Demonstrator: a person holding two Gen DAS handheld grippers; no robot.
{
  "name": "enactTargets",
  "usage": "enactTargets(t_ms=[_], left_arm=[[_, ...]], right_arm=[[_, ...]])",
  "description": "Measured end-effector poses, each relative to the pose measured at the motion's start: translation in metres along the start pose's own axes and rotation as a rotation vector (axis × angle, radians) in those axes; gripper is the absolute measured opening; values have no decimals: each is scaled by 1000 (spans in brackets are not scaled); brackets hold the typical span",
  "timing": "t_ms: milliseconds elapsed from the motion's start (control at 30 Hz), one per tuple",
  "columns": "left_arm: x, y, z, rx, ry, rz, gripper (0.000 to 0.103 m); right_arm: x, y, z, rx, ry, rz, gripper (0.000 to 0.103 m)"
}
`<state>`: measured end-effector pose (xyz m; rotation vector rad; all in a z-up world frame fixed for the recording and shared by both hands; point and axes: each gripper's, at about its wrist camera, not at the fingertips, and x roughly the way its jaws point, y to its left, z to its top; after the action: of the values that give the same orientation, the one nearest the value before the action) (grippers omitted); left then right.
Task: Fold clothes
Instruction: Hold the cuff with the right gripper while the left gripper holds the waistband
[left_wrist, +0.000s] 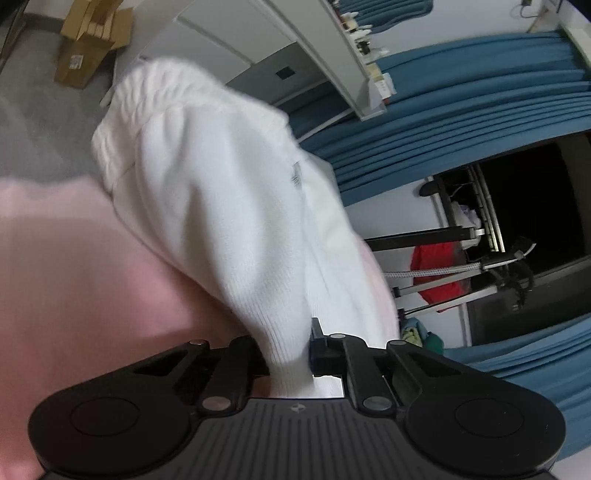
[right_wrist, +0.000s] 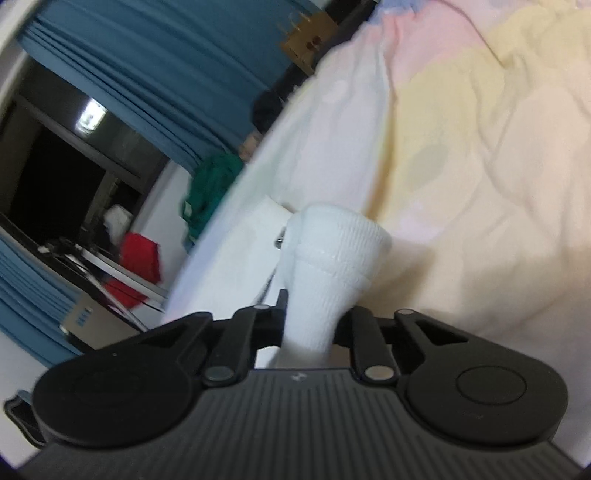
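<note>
The left gripper (left_wrist: 288, 354) is clamped tight on a bunched fold of a white knit garment (left_wrist: 221, 192), the ribbed cloth squeezed into a narrow neck between the black fingers (left_wrist: 321, 350). From that pinch the garment spreads away from the camera in a broad, smooth swell and ends in a ribbed hem at the far side. A small grey label (left_wrist: 295, 175) shows along a seam near its middle. The cloth lies over a pink bed cover (left_wrist: 74, 280), which fills the lower left of the left wrist view.

The right gripper (right_wrist: 308, 325) is likewise closed on white ribbed fabric (right_wrist: 332, 254): a thick cuff or hem end, rolled into a cone that widens away from the fingers. Its far rim stands up just beside a flat white part of the garment (right_wrist: 258, 236). Under and beyond it lies a quilted bedspread (right_wrist: 480, 166) in pale yellow, pink and white.

Farther out, blue curtains (left_wrist: 480, 92) hang around a dark window (left_wrist: 535, 192) in both views. A red cloth (left_wrist: 439, 273) drapes over a metal rack near the window, and a green garment (right_wrist: 210, 192) sits just past the edge of the bed in the right wrist view. A cardboard box (left_wrist: 88, 48) stands on grey floor beyond the bed.
</note>
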<state>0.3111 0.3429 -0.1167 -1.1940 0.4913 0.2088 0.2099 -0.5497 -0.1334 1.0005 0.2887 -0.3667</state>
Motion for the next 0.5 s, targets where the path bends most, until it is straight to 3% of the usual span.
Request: enactTargets(t_ms=[67,300,500], left_arm=[[-16,-7,5,16,0,-24,10],[-66,-28,4,111,51,-41,10],[-124,-2,-3,86,95,-11,10]], right_arm=[[-9,8,3,-23,-24,14,15],[-52,-5,11,125,-12,14,11],[-102,-1,20,128,-13,22,11]])
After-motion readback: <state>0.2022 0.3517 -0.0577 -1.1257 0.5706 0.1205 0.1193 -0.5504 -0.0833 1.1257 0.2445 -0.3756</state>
